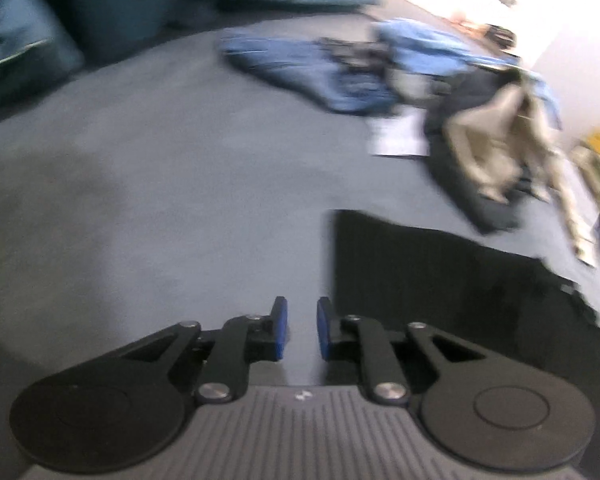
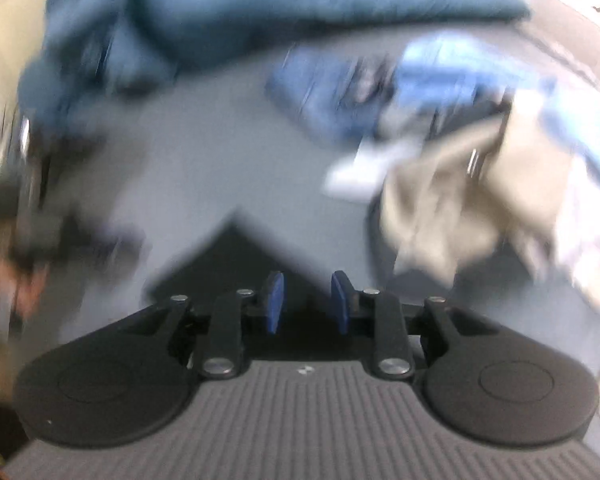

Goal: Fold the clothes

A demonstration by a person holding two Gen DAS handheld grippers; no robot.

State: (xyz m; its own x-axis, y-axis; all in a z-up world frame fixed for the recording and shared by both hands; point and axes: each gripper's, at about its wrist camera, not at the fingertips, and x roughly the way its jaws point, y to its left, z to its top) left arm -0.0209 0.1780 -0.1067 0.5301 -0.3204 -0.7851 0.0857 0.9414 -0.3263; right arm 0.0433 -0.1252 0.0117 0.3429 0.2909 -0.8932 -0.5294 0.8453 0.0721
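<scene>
The left gripper (image 1: 302,328) hangs above the grey bed surface (image 1: 160,200), blue pads slightly parted, nothing between them. To its right lies a flat, folded black garment (image 1: 460,280). The right gripper (image 2: 307,304), narrowly parted and empty, sits over that garment's corner (image 2: 236,256). Far right, a blurred pile of blue and beige clothes (image 2: 460,140).

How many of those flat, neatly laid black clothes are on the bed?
1: the black garment lies flat right of the left tool. The pile behind may hide more.
</scene>
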